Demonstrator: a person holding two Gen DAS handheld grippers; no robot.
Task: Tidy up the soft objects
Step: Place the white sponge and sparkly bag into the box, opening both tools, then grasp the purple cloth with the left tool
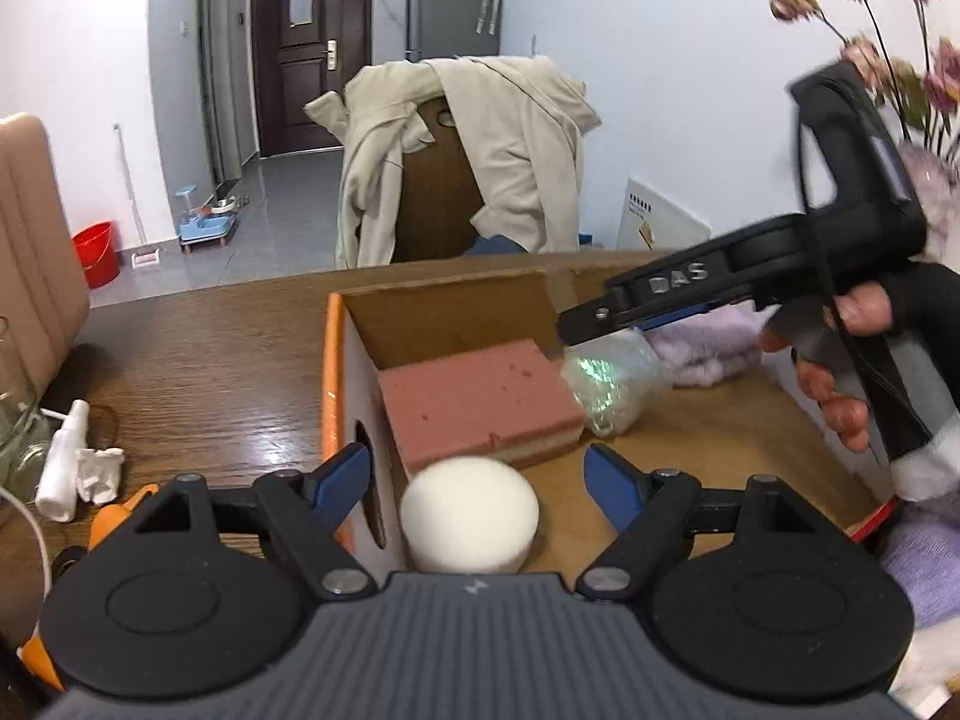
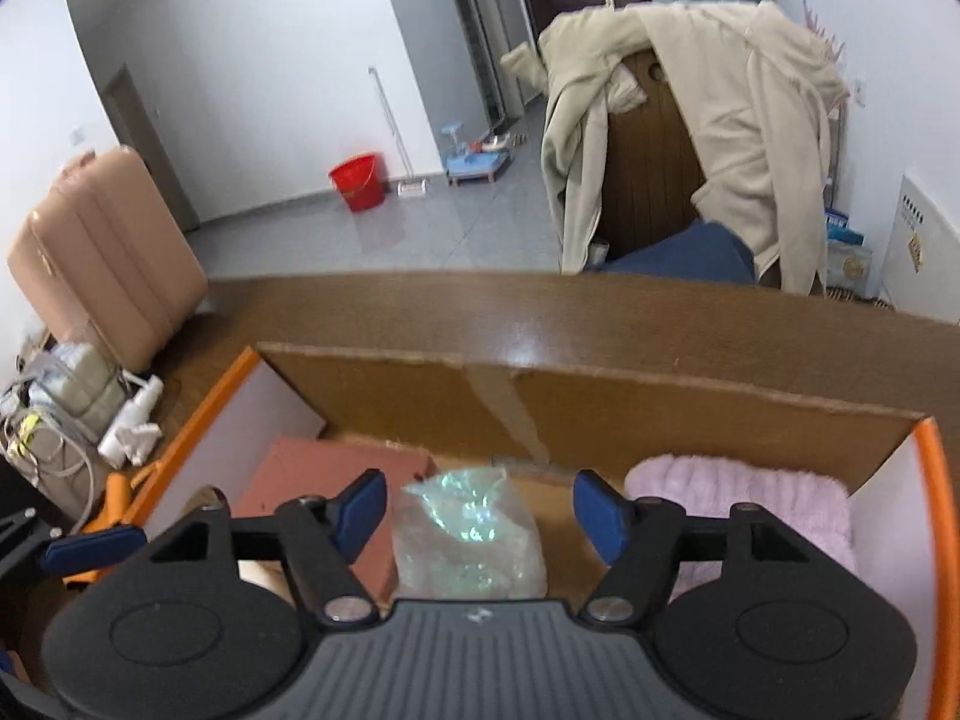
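The soft things sit inside an open cardboard box [image 1: 456, 312] with an orange rim, standing on a dark wooden table [image 1: 198, 354]. In the left wrist view, a white round foam puff [image 1: 469, 515] lies at the near left corner, directly between and just below the blue pads of the left gripper [image 1: 477, 483], whose jaws stand wide apart and clear of it on both sides; nothing is held. Just beyond it at 12 o'clock is a pink rectangular sponge [image 1: 480, 396] with a paler underlayer, its long axis running across the view.

Touching the sponge's right end is a crinkled clear plastic bag [image 2: 468, 534] with a greenish iridescent sheen. In the right wrist view it sits squarely between the open pads of the right gripper [image 2: 480, 516], which grip nothing. At 3 o'clock from the bag is a fluffy lilac knitted item [image 2: 744, 498] against the right wall.

Judging by this, each gripper is nearest its own item: puff for the left, bag for the right.

Outside the box, at 9 o'clock on the table, lies a white spray bottle [image 1: 60, 468].
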